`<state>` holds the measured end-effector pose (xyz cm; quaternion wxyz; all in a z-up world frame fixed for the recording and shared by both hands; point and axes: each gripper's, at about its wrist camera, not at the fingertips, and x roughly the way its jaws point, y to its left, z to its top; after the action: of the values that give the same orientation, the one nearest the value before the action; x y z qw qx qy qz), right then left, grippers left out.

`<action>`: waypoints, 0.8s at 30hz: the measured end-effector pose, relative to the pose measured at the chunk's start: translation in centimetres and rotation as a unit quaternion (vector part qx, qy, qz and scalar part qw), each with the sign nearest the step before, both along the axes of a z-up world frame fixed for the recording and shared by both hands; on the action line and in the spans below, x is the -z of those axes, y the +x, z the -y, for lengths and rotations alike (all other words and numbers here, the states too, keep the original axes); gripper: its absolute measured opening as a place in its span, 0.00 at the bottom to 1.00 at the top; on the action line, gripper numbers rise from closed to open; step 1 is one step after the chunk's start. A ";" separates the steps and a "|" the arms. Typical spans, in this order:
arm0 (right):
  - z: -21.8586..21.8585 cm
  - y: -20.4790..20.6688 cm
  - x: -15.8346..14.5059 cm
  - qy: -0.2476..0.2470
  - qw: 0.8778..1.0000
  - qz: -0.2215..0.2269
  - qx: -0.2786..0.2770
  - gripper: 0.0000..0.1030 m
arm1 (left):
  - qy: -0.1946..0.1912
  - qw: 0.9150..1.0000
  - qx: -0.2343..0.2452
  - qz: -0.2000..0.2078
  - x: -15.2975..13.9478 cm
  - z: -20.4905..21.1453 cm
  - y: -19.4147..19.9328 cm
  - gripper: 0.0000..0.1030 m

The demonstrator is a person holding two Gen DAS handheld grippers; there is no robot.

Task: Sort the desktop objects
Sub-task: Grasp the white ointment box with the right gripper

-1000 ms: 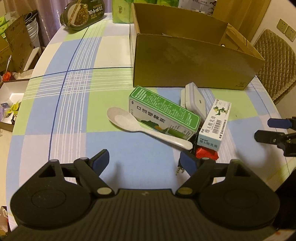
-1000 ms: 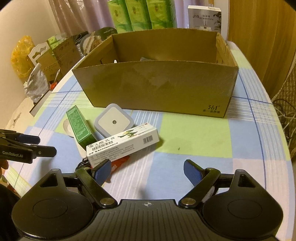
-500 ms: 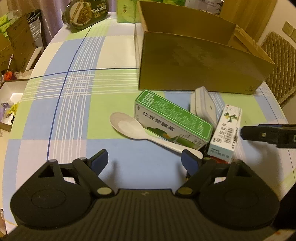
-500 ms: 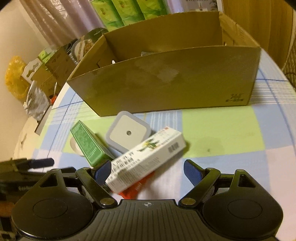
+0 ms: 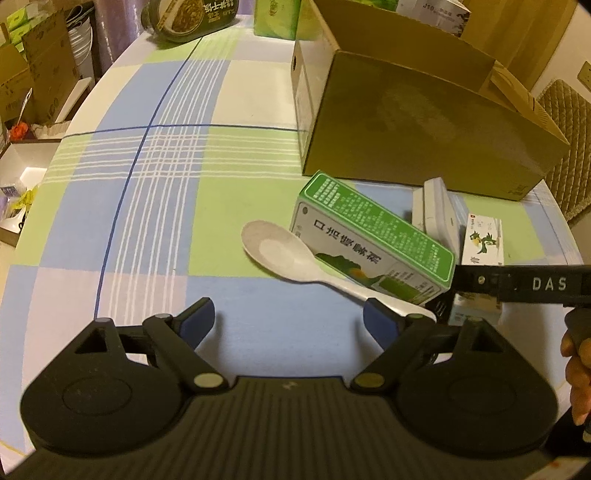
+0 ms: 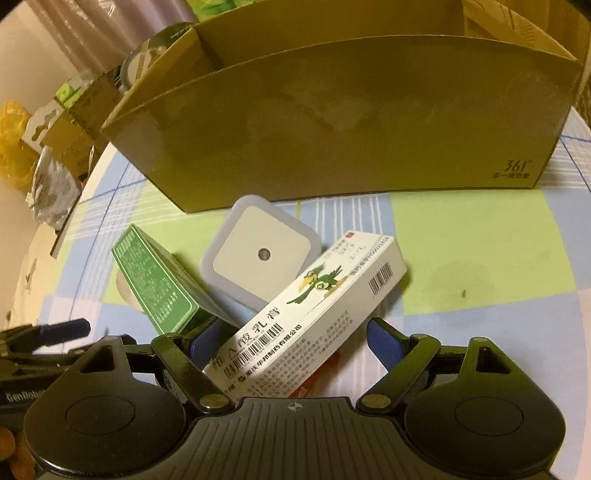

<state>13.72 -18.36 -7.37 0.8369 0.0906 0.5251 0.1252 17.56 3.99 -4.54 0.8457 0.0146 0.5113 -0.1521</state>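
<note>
A white medicine box with a green bird lies between the open jaws of my right gripper, its near end reaching past the fingers; it also shows in the left wrist view. Beside it lie a green medicine box, a square white night light, a white spoon and a red item under the white box. My left gripper is open and empty over the cloth, its right finger near the spoon handle. The right gripper shows at the right of the left wrist view.
An open cardboard box stands just behind the pile. The round table has a checked cloth. A food tub and green tissue packs sit at the far edge. Clutter lies beyond the left edge.
My right gripper has moved forward and down so its open jaws now straddle the white bird box. My left gripper has shifted a little toward the pile.
</note>
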 end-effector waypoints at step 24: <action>9.2 -4.9 -0.2 -0.086 0.995 0.030 -0.031 0.35 | -0.009 0.995 0.103 0.007 -0.9 5.7 -3.9 0.81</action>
<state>8.79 -27.55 -7.22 0.8527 -0.0019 0.5112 0.1076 13.64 -1.75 -3.67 0.8294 0.0601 0.4995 -0.2428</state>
